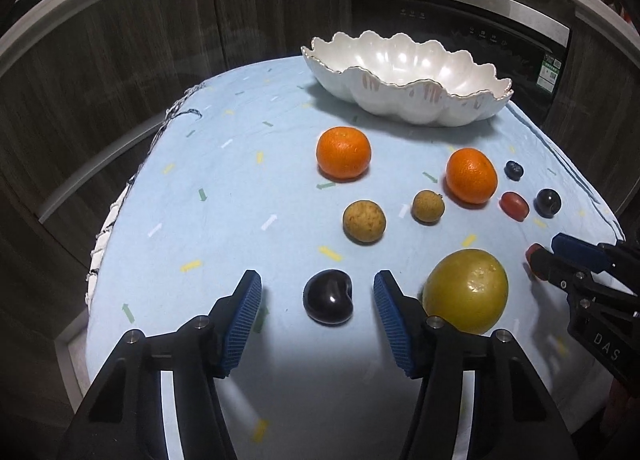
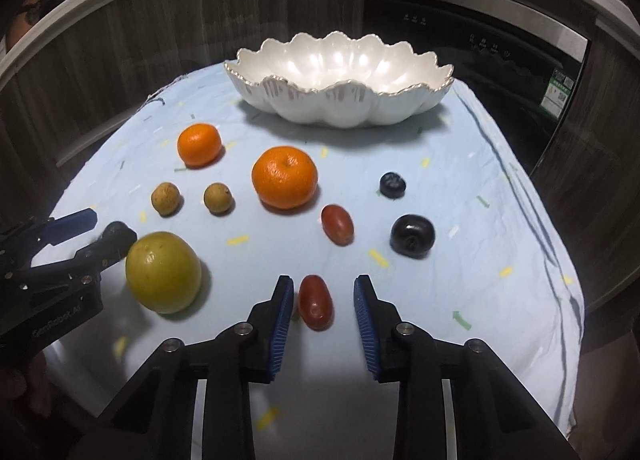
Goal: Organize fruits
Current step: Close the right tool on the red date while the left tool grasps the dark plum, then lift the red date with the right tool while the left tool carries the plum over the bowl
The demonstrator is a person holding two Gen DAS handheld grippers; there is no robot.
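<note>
Blue-padded left gripper (image 1: 318, 302) straddles a glossy dark cherry (image 1: 328, 302), fingers apart, pads clear of it. Right gripper (image 2: 322, 302), stamped "DAS", brackets an oval red grape tomato (image 2: 315, 302), untouched; the scalloped white ceramic bowl (image 2: 340, 108) sits at twelve o'clock.

- Bowl (image 2: 340, 100) at 12 o'clock: glazed ceramic, pearly gloss, metallic-looking trim on the scalloped rim.
- Tablecloth (image 1: 240, 220): matt woven cloth, slightly creased, frayed threads at 9 o'clock.
- Dark cherry (image 1: 328, 302): smooth, glossy skin.
- Oranges (image 2: 285, 177): dimpled, faintly shiny peel.
- Longans (image 1: 364, 220): dull, rough, speckled shell.
- Left gripper (image 1: 318, 296) pads (image 1: 246, 308): ribbed blue rubber on matt black plastic, metal screws.
- Cabinets (image 1: 120, 60) behind: matt wood grain.
</note>
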